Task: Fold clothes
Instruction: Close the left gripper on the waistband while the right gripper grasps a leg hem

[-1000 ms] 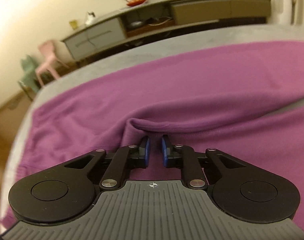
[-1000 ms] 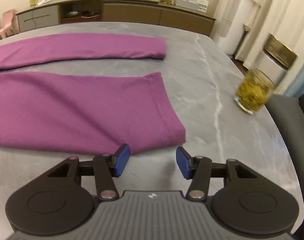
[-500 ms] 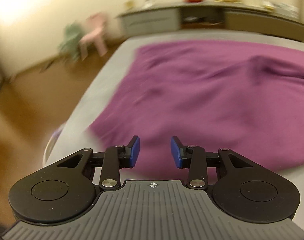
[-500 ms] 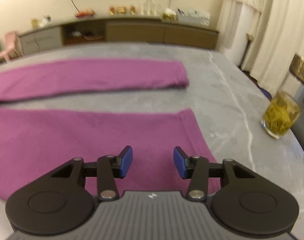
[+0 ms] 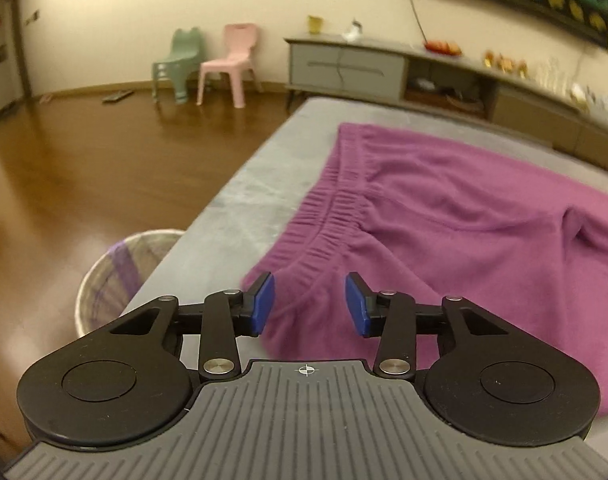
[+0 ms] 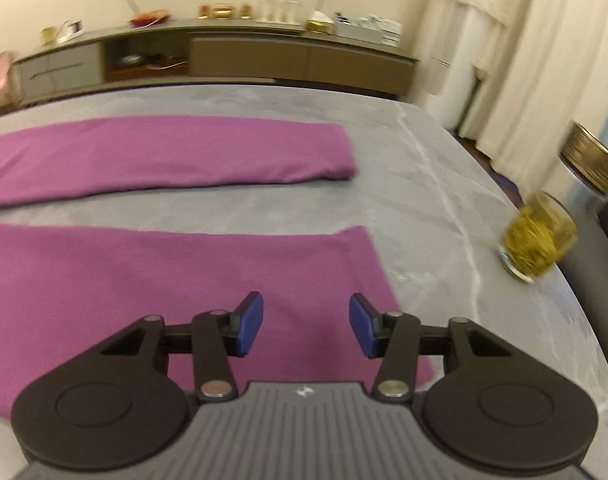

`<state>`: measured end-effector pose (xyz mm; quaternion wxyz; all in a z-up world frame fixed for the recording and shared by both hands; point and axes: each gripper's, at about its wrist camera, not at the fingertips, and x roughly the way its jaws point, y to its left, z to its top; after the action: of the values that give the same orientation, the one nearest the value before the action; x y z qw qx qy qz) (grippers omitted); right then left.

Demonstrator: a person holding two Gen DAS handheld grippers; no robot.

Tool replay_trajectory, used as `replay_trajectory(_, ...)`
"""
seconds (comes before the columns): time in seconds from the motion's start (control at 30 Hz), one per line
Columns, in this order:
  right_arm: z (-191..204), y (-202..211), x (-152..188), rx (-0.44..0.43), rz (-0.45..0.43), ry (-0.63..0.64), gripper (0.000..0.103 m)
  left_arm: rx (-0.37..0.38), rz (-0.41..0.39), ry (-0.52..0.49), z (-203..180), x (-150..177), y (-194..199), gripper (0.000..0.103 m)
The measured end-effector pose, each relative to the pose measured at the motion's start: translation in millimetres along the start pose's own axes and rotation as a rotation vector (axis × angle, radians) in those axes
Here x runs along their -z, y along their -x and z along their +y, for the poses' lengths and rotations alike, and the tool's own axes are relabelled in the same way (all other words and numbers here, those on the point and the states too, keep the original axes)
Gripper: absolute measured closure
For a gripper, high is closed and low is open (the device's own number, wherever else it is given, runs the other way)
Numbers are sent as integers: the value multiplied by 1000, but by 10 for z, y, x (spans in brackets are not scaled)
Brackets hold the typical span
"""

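Purple trousers (image 5: 463, 208) lie flat on a grey table (image 5: 264, 176). In the left wrist view the elastic waistband (image 5: 331, 216) runs toward me, and my left gripper (image 5: 308, 305) is open and empty over its near corner. In the right wrist view both legs lie side by side: the far leg (image 6: 164, 156) and the near leg (image 6: 144, 280). My right gripper (image 6: 305, 326) is open and empty just above the near leg's cuff end (image 6: 367, 268).
A glass of yellow-green tea (image 6: 537, 248) stands near the table's right edge (image 6: 583, 320). A lined waste bin (image 5: 120, 268) sits on the wooden floor beside the table's left corner. Two small chairs (image 5: 228, 64) and a long sideboard (image 5: 363, 68) stand by the far wall.
My left gripper let go of a fold in the trousers' middle, opened, and swung left to the waistband corner. My right gripper moved forward over the near leg's cuff, staying open.
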<state>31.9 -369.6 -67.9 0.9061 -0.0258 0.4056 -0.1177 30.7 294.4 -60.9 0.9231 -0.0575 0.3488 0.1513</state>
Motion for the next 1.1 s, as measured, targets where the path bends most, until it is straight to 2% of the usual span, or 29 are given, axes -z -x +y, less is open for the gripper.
replay_trajectory(0.07, 23, -78, 34, 2, 5, 20, 55, -23, 30, -40, -39, -26, -184, 72)
replay_trajectory(0.1, 34, -117, 51, 3, 8, 29, 47, -62, 53, -66, -38, -10, -280, 76)
replay_trajectory(0.13, -13, -134, 45, 3, 15, 11, 44, -111, 52, -83, -16, 13, -332, 76)
replay_trajectory(0.17, -60, -151, 40, 2, 21, -7, 44, -127, 47, -70, 37, 26, -327, 76)
replay_trajectory(0.37, -284, -169, 5, -27, 53, -117, 39, -132, 75, 16, 208, 42, -230, 75)
replay_trajectory(0.43, -350, -161, -7, -42, 62, -153, 42, -114, 75, 58, 223, 22, -95, 75)
replay_trajectory(0.47, -383, -157, -13, -49, 66, -172, 47, -104, 53, 70, 196, -4, 17, 77)
replay_trajectory(0.5, -415, -153, -19, -56, 71, -190, 47, -94, 30, 81, 165, -31, 134, 77)
replay_trajectory(0.6, -482, -95, -87, -112, 50, -267, 47, 34, -41, 54, -120, -137, 411, 72)
replay_trajectory(0.7, -423, -146, -256, -155, 42, -287, 47, 169, -49, -92, -675, -266, 468, 64)
replay_trajectory(0.77, -383, -181, -369, -183, 37, -299, 47, 225, -51, -209, -1103, -325, 398, 61)
replay_trajectory(0.87, -317, -367, -591, -169, 44, -275, 45, 228, -61, -346, -1673, -446, 184, 61)
replay_trajectory(0.9, -303, -440, -666, -159, 47, -269, 45, 232, -51, -358, -1791, -518, 88, 61)
replay_trajectory(0.97, -318, -554, -812, -130, 50, -282, 45, 240, -27, -335, -1867, -689, -133, 61)
replay_trajectory(1.1, -390, -798, -1148, -118, 34, -276, 41, 132, -16, -302, -1700, -1083, -600, 61)
